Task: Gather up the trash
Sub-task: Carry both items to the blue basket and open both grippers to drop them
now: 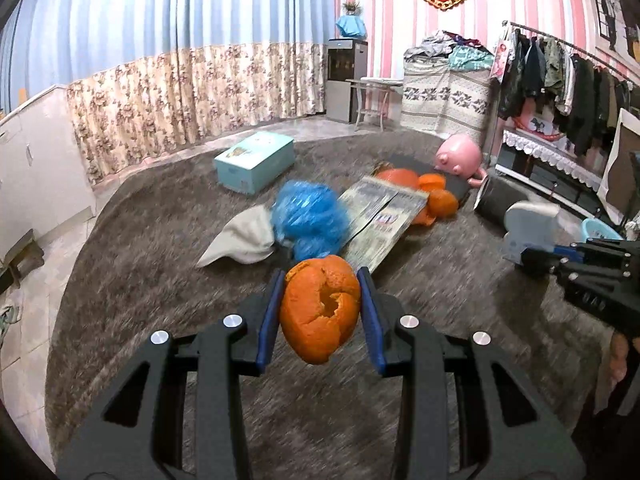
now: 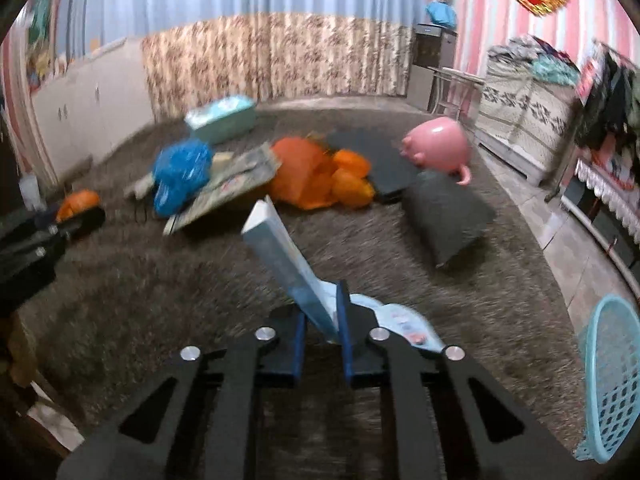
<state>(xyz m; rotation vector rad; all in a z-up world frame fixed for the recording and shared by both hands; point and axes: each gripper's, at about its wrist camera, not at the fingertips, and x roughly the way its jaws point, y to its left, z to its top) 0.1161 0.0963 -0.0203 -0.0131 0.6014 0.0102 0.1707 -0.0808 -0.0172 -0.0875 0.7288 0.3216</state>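
Observation:
My left gripper [image 1: 322, 292] is shut on a piece of orange peel [image 1: 320, 312] and holds it above the grey carpet [image 1: 160, 280]. My right gripper [image 2: 322, 316] is shut on a flattened pale blue carton [image 2: 288, 256] that sticks up to the left. In the left wrist view the right gripper [image 1: 532, 258] shows at the right edge with the carton [image 1: 528, 220]. More trash lies ahead: a blue plastic bag [image 1: 308, 216], a white rag [image 1: 244, 240], newspaper [image 1: 380, 216] and more orange peel [image 1: 436, 196].
A light blue box [image 1: 256, 160], a pink pig toy [image 1: 460, 158] and a dark cylinder [image 1: 496, 196] lie on the carpet. A light blue basket [image 2: 612, 376] stands at the right. A dark cushion [image 2: 448, 216] lies ahead on the right. A clothes rack [image 1: 560, 68] stands at the right wall.

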